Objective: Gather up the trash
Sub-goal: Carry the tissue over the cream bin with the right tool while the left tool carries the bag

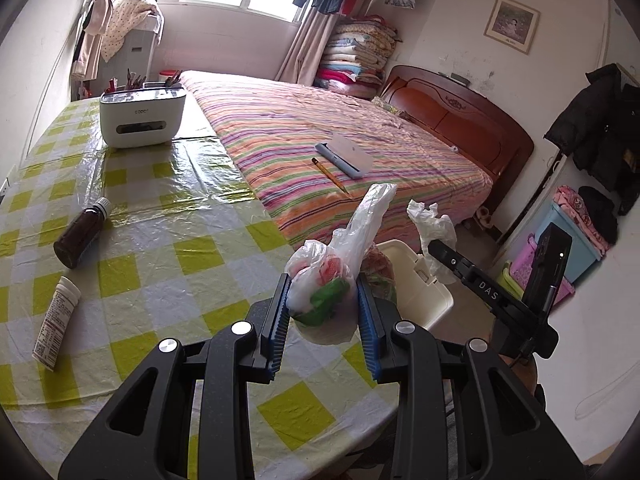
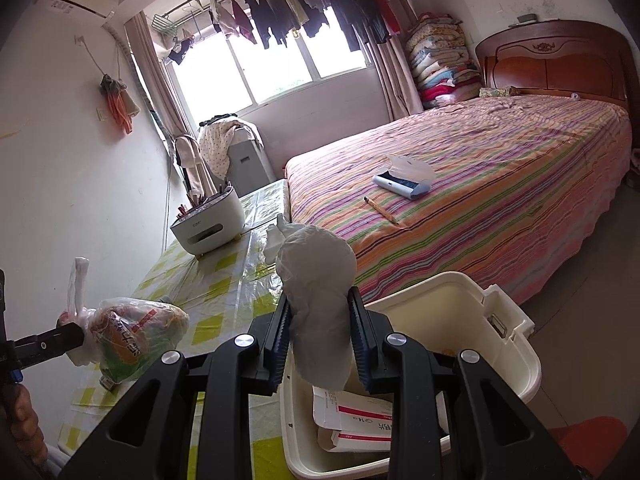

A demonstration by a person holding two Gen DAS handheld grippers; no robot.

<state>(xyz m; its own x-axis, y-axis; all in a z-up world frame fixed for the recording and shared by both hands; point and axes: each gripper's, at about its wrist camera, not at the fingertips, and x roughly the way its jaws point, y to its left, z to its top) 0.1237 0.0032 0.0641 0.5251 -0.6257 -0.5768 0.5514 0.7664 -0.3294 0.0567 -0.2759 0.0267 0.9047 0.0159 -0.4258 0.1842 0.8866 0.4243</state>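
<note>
The left gripper (image 1: 323, 304) clamps its blue fingers (image 1: 280, 312) on a knotted plastic bag of wrappers (image 1: 326, 280), held above the edge of the checked counter (image 1: 160, 208). The right gripper (image 2: 320, 340) grips a crumpled white plastic bag (image 2: 316, 292) between its fingers (image 2: 362, 340), above the cream trash bin (image 2: 500, 320), where red-and-white cartons (image 2: 352, 420) lie. A brown bottle (image 1: 82, 232) and a white tube (image 1: 56, 324) lie on the counter.

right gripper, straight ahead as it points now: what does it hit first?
Probably the cream bin: the right gripper, shut on crumpled white plastic, sits over its near edge. Depth unclear; it might pass over towards the bed.
</note>
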